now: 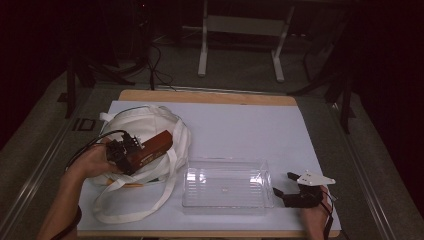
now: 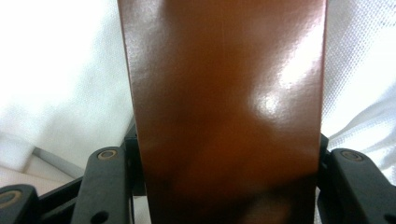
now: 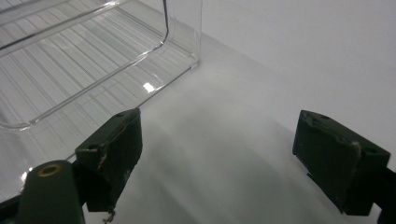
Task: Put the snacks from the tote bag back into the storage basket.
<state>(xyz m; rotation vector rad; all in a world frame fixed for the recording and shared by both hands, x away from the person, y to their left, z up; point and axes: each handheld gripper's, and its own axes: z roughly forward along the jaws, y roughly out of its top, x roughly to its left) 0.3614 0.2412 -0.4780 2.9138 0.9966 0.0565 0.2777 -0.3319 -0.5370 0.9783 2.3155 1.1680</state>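
Gripping brown box [image 1: 156, 147], long axis along left tool [image 1: 131, 155]

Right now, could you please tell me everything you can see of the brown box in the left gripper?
The brown box is a glossy, reddish-brown oblong with a pale label on one side. The left gripper is shut on its near end, one jaw on each side, and holds it tilted up and away, above the white cloth bag. Glare marks its smooth face.
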